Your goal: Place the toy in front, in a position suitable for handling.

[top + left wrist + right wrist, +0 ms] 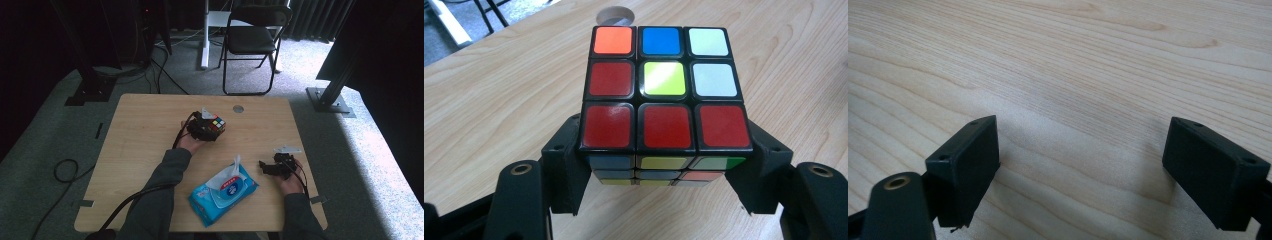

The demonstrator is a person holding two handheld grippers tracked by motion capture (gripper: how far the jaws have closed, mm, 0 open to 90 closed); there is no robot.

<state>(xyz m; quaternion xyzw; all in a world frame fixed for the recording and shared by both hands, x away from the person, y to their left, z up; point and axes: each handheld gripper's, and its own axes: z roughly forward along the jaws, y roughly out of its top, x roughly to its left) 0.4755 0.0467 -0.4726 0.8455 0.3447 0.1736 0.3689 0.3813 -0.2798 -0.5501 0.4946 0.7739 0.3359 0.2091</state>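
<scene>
A scrambled puzzle cube [664,95] with red, orange, blue, yellow-green and white stickers sits between the jaws of my left gripper [664,170], which is shut on its two sides. In the high view the cube [217,124] and left gripper [212,129] are at the middle of the wooden table [145,135], a little above its surface. My right gripper [262,165] rests near the table's right edge, and in the right gripper view it [1080,170] stands open with bare wood between its jaws.
A blue pack of wet wipes [223,193] with its flap lifted lies near the front edge between my forearms. A round cable hole [238,108] is at the table's far side. A folding chair [252,40] stands beyond the table.
</scene>
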